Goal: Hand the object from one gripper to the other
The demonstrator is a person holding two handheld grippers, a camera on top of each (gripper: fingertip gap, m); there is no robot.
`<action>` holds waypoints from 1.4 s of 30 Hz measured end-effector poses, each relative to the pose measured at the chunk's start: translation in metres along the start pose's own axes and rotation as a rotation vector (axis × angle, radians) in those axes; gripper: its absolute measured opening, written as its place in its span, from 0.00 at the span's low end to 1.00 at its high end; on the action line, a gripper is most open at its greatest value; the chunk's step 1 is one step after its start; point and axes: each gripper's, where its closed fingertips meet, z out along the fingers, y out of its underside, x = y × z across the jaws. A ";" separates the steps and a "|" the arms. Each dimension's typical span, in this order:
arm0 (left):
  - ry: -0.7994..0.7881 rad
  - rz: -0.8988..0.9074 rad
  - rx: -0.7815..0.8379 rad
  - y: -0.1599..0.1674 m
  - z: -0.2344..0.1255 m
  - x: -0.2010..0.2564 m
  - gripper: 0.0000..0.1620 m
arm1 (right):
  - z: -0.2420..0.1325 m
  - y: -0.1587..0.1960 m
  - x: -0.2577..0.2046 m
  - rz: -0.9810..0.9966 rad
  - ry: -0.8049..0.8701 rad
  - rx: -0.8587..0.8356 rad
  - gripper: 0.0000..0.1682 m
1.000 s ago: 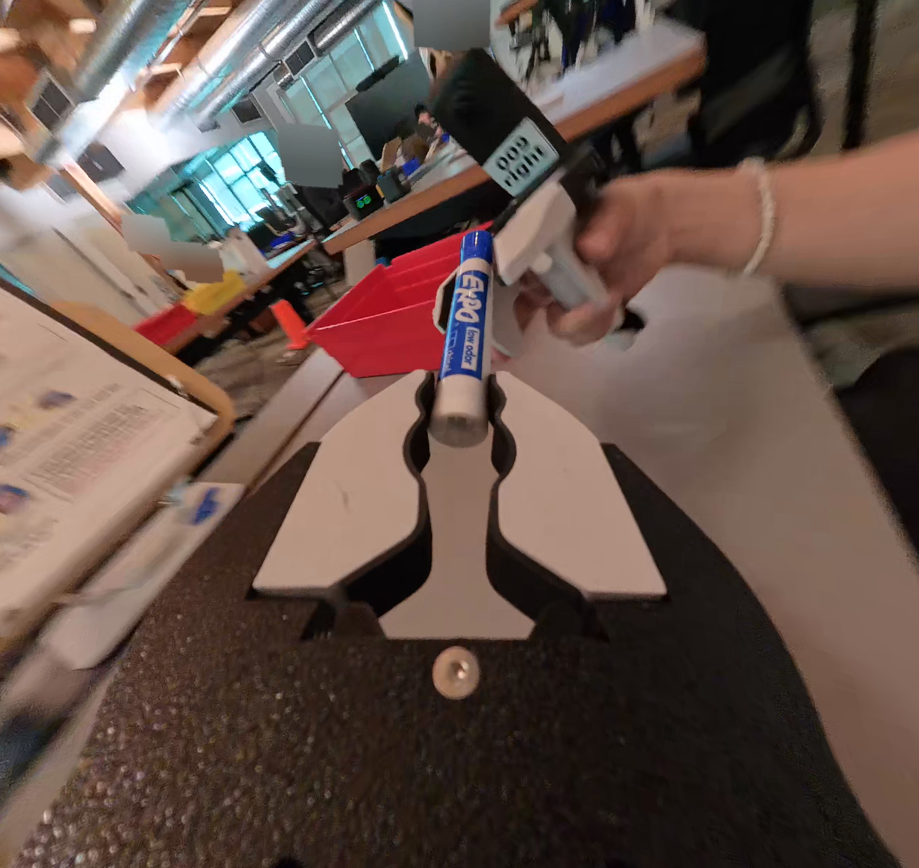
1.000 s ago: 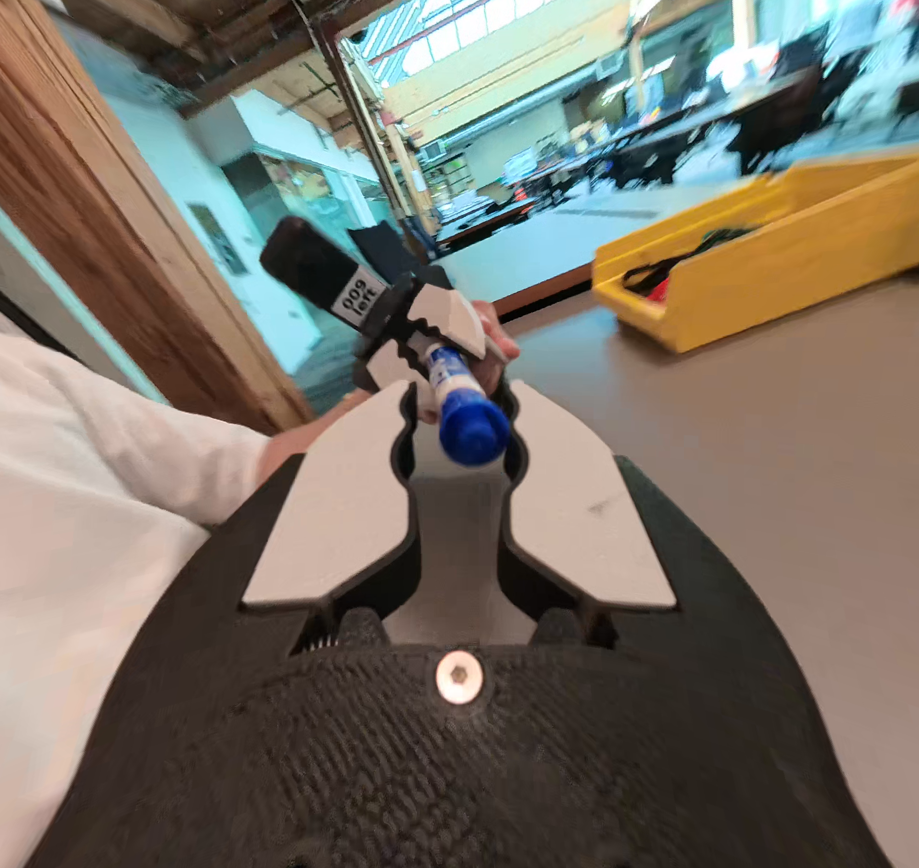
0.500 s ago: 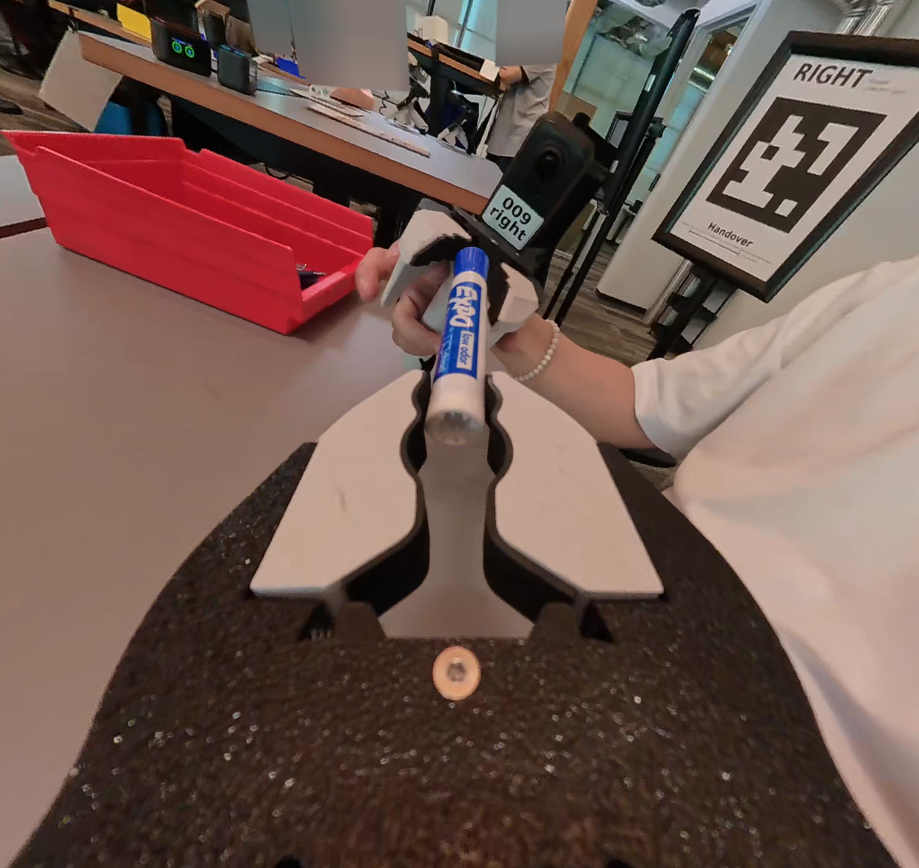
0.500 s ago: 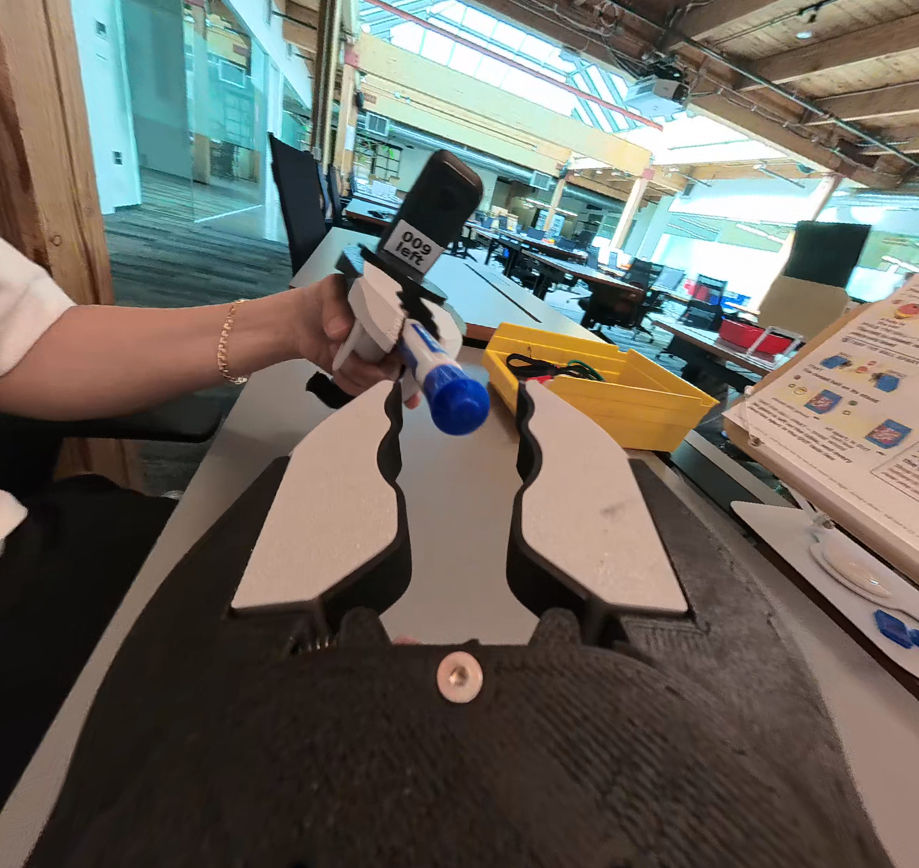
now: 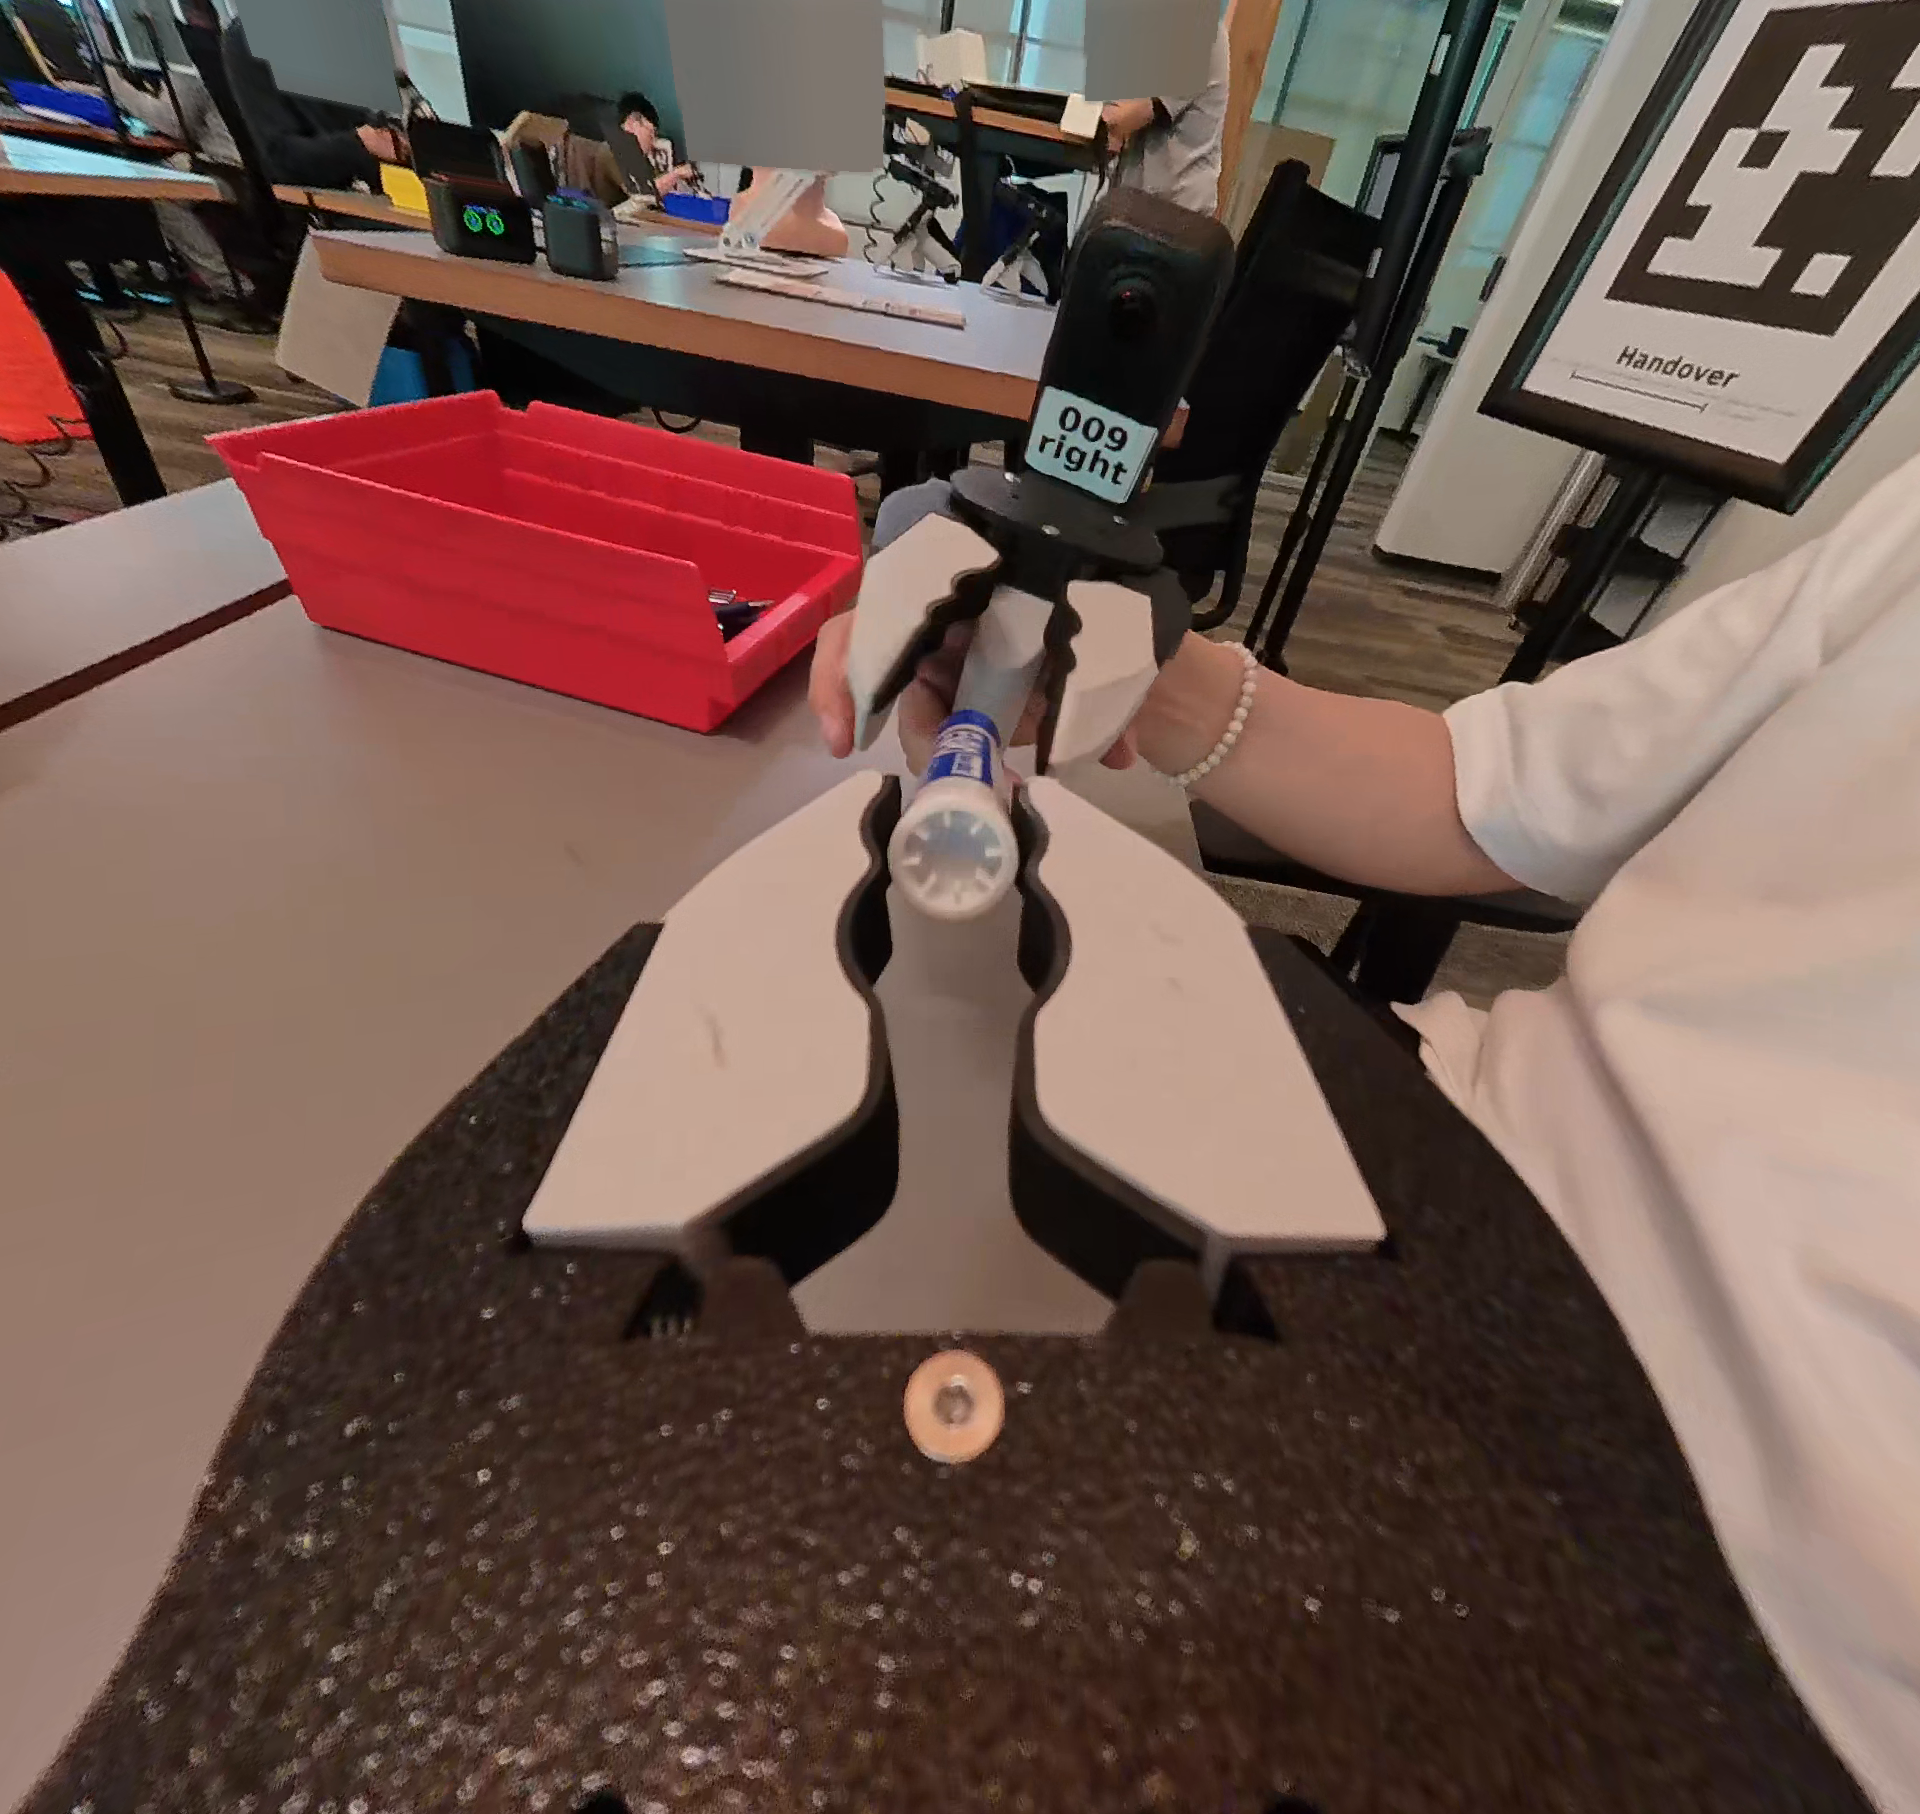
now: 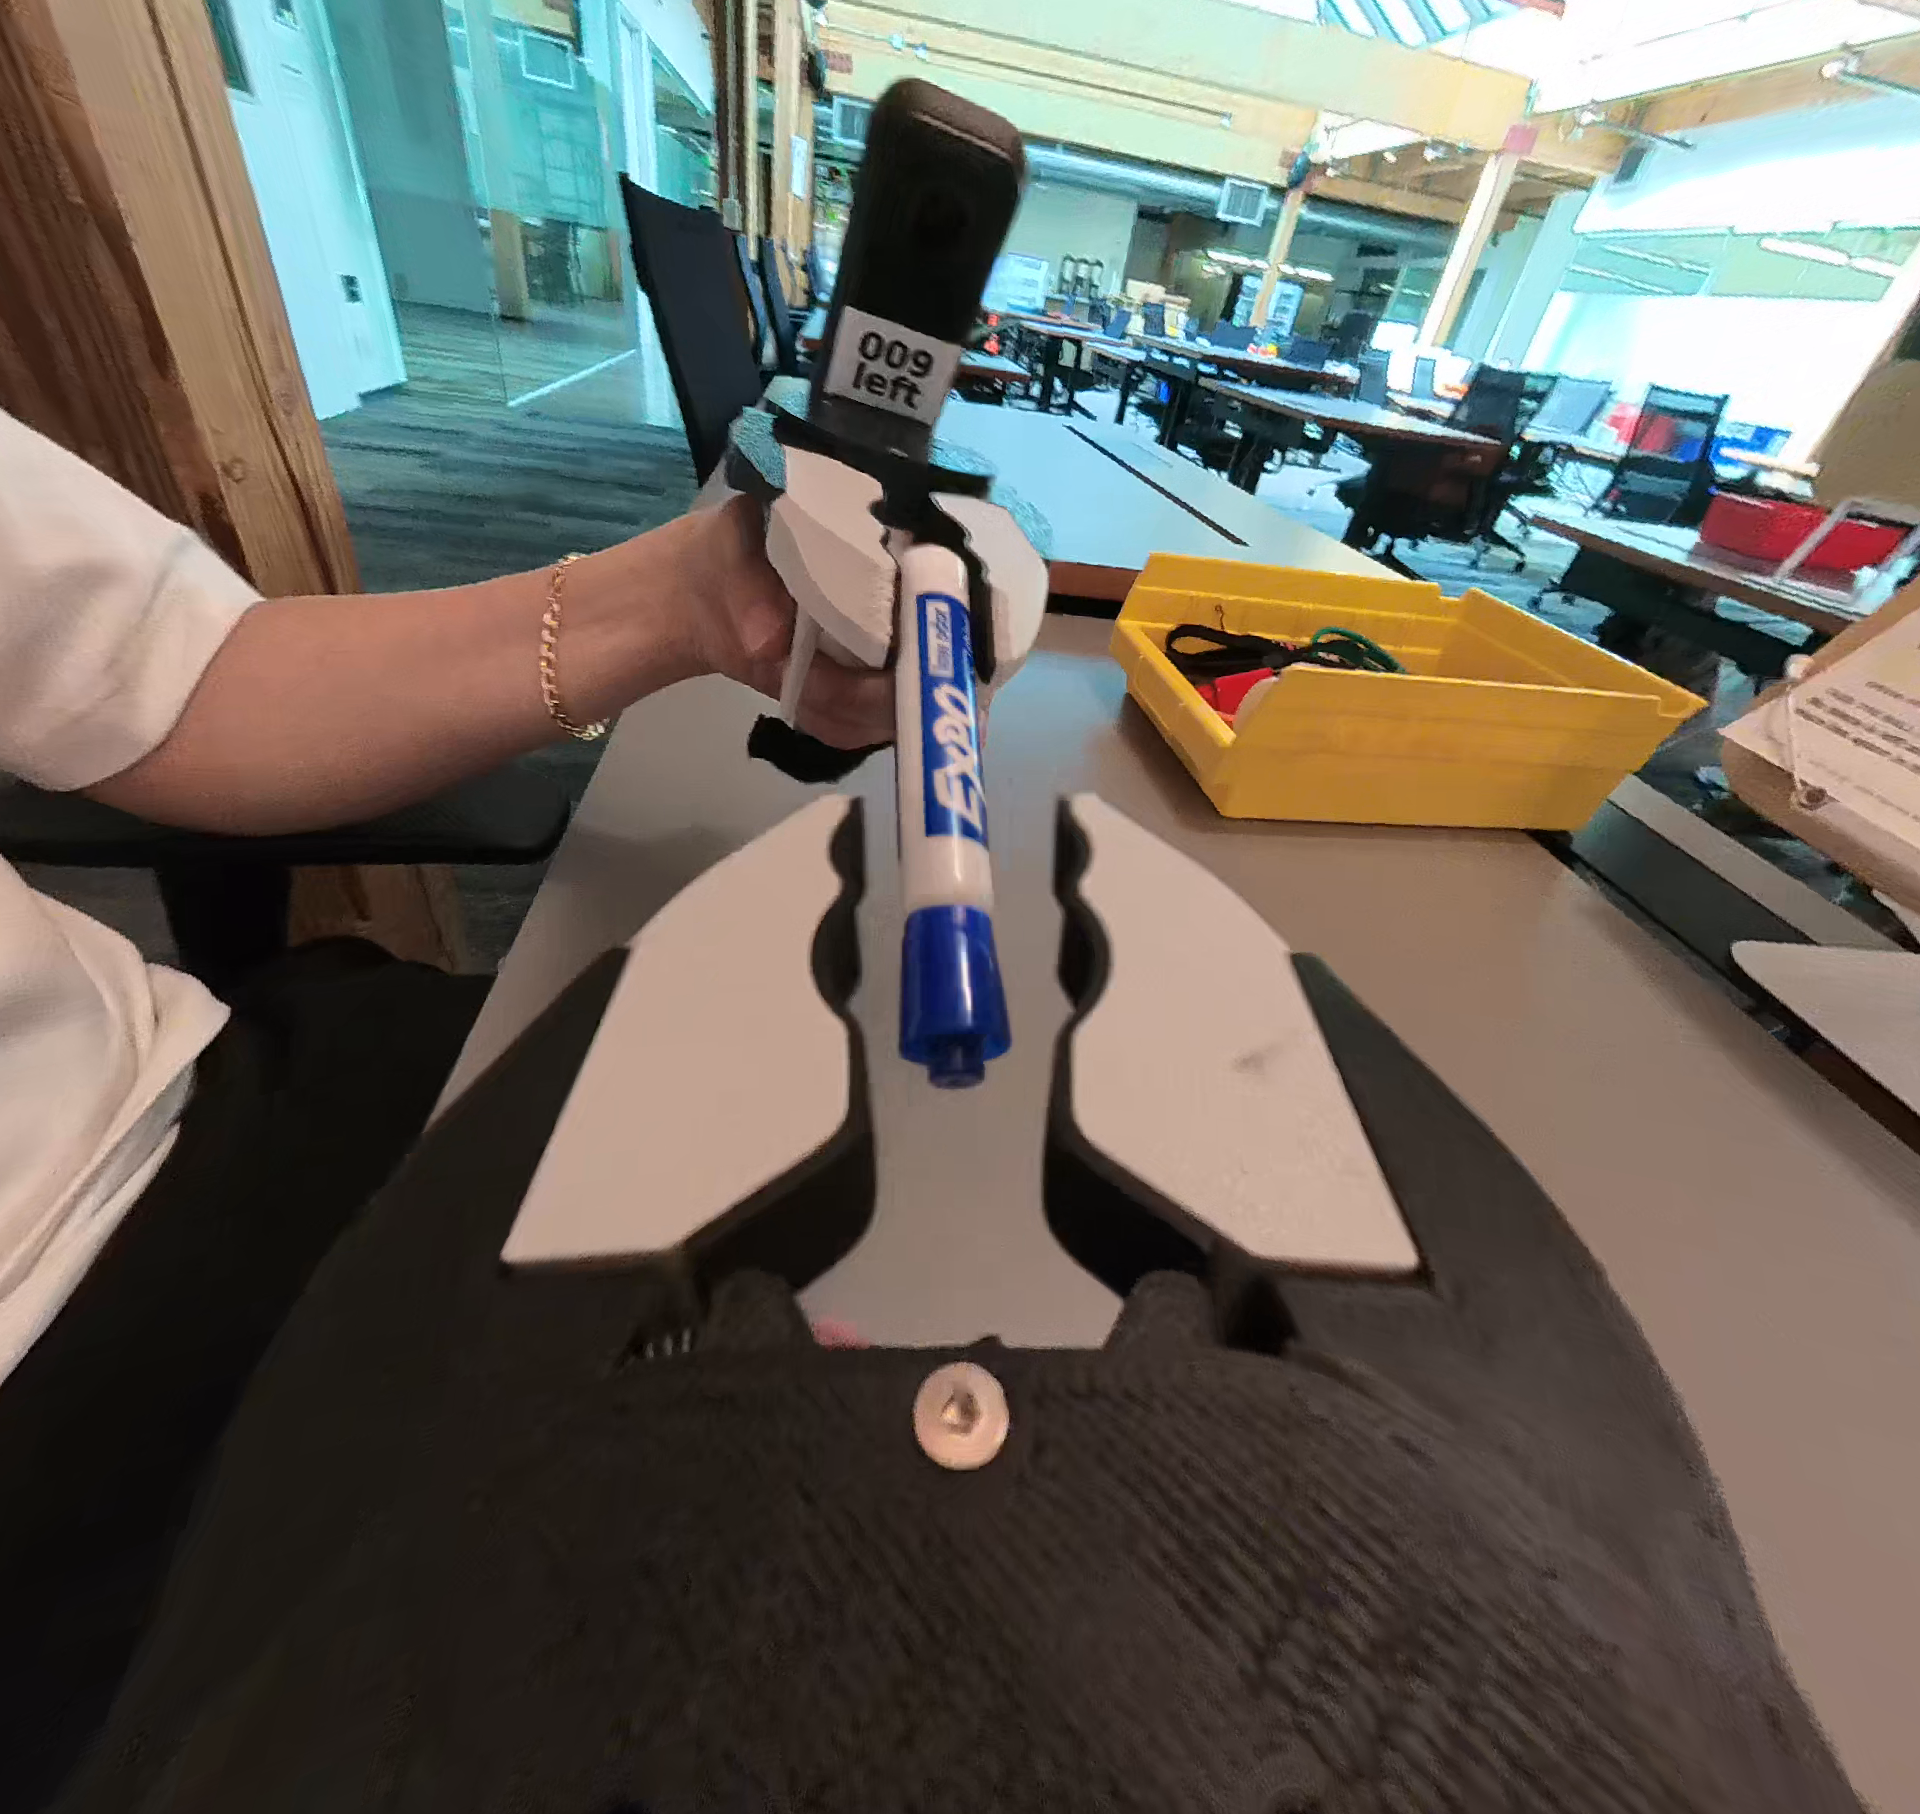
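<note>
A white marker with a blue cap (image 6: 940,777) is held by its white end in my left gripper (image 5: 953,808), which is shut on it. The marker's butt end (image 5: 953,855) faces the left wrist camera. My right gripper (image 6: 958,808) is open, and the marker's blue cap (image 6: 956,995) lies between its fingers with a gap on each side. In the left wrist view the right gripper (image 5: 966,736) sits straight ahead with its jaws spread around the marker's far end. In the right wrist view the left gripper (image 6: 940,658) faces me, held in a hand.
A red bin (image 5: 520,528) stands on the grey table (image 5: 260,881) to the left. A yellow bin (image 6: 1403,725) with cords stands to the right, beside a clipboard of papers (image 6: 1849,725). A framed sign on a stand (image 5: 1766,206) is behind the person's arm. Tip to tip, the grippers are about 4 cm apart.
Both grippers have swung round to face each other more squarely. The marker's cap now reaches deeper between the right gripper's open fingers. The left gripper has kept its hold.
</note>
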 end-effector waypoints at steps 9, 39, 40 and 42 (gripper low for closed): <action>0.001 0.030 0.097 -0.012 -0.001 0.001 0.12 | 0.007 -0.004 0.002 0.020 0.020 0.051 0.12; -0.137 0.160 0.150 -0.020 -0.001 -0.009 0.12 | -0.007 -0.011 0.017 0.154 0.054 0.068 0.33; -0.111 0.068 0.198 -0.025 -0.003 -0.010 0.12 | -0.008 -0.016 0.018 0.069 0.092 0.092 0.34; -0.043 -0.081 0.257 -0.030 -0.003 -0.010 0.12 | -0.006 -0.025 0.017 0.003 0.119 0.147 0.33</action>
